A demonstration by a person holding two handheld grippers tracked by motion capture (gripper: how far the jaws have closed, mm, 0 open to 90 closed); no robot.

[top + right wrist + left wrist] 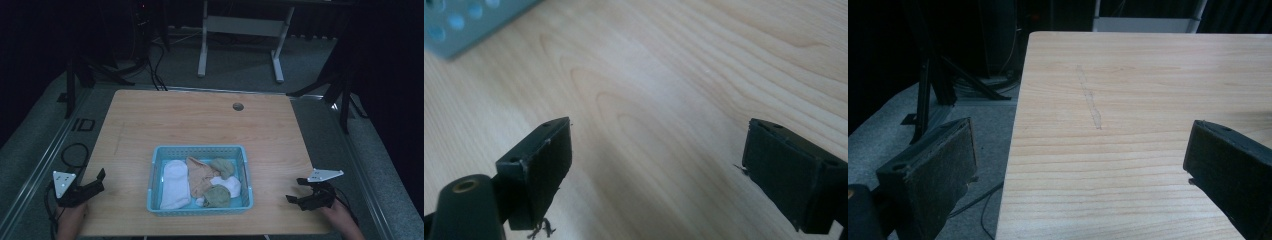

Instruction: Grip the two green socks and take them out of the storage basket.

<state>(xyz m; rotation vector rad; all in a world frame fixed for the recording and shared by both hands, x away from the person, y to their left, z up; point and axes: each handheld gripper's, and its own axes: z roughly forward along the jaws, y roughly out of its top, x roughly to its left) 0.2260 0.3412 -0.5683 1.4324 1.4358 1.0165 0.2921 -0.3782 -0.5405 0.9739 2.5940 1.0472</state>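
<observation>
High cam overhead; gripper cams low (share table (200, 120)).

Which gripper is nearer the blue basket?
Right, narrowly. The right gripper sits just off the blue basket on its right side; the left gripper rests farther off at the table's left edge. Both are open.

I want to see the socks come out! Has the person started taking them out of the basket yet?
Not yet, it seems. All the socks, like the white sock and the olive sock, lie in the blue basket. Nothing is in hand: the left gripper and right gripper wait at the table's sides, jaws wide open and empty. If the socks are to come out, all of that is left.
</observation>
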